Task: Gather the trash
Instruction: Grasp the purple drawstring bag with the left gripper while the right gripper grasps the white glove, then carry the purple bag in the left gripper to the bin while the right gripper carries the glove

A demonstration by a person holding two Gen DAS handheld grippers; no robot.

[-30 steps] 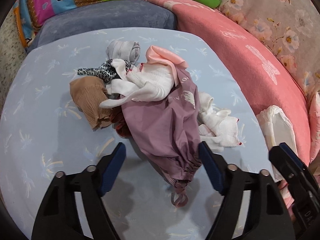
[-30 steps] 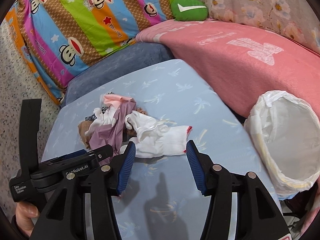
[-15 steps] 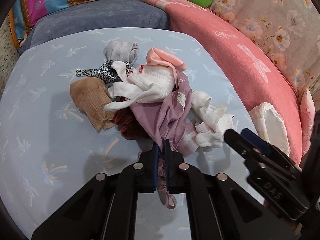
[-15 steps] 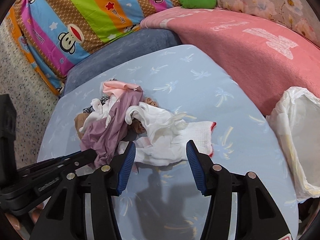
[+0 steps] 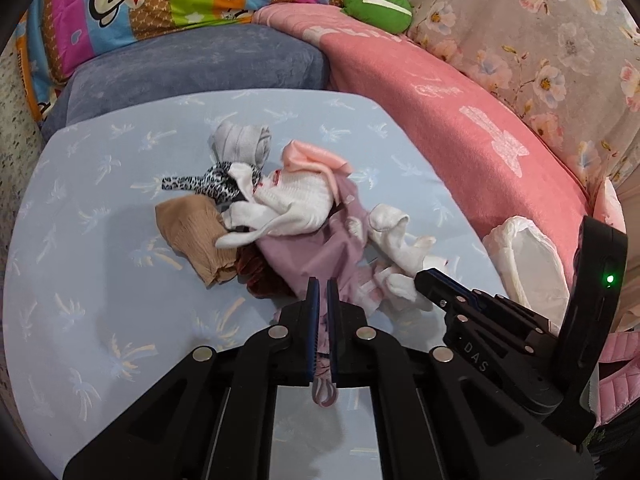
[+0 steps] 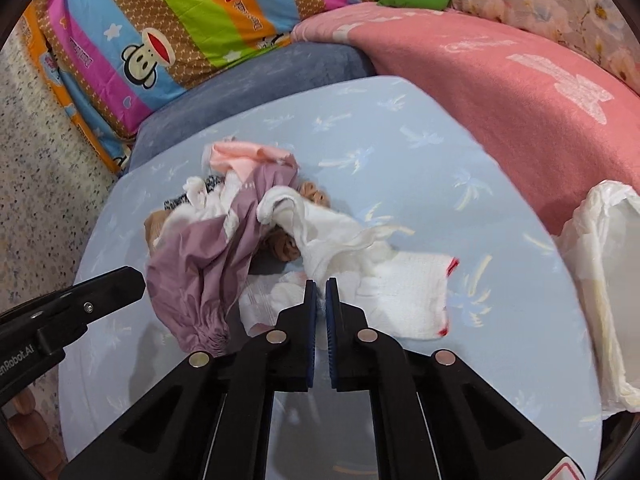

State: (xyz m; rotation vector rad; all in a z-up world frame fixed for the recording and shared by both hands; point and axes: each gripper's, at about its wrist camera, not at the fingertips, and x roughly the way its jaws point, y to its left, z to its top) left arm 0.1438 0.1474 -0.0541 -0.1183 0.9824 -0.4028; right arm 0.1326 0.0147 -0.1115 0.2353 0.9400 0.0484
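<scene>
A heap of cloth scraps lies on the light-blue table (image 5: pixel 80 264): a mauve cloth (image 5: pixel 316 252), white gloves (image 5: pixel 296 200), a tan piece (image 5: pixel 192 224), a leopard strip (image 5: pixel 204 182), a grey roll (image 5: pixel 240 144) and a pink piece (image 5: pixel 316 158). My left gripper (image 5: pixel 323 286) is shut on the mauve cloth's gathered end, which hangs out below the jaws. My right gripper (image 6: pixel 320 286) is shut on the white cloth (image 6: pixel 400 300) at its near edge. A white-lined trash bin (image 6: pixel 608 280) stands at the table's right; it also shows in the left wrist view (image 5: pixel 524 256).
A pink blanket (image 5: pixel 460 132) covers the sofa behind and right of the table. A grey cushion (image 5: pixel 192 68), a striped monkey-print pillow (image 6: pixel 180 20) and a green cushion (image 5: pixel 380 0) lie at the back. Speckled floor (image 6: pixel 40 168) is to the left.
The left gripper closed on the mauve cloth's end a second ago and has lifted it slightly. The right gripper moved onto the white cloth and has just shut on it.
</scene>
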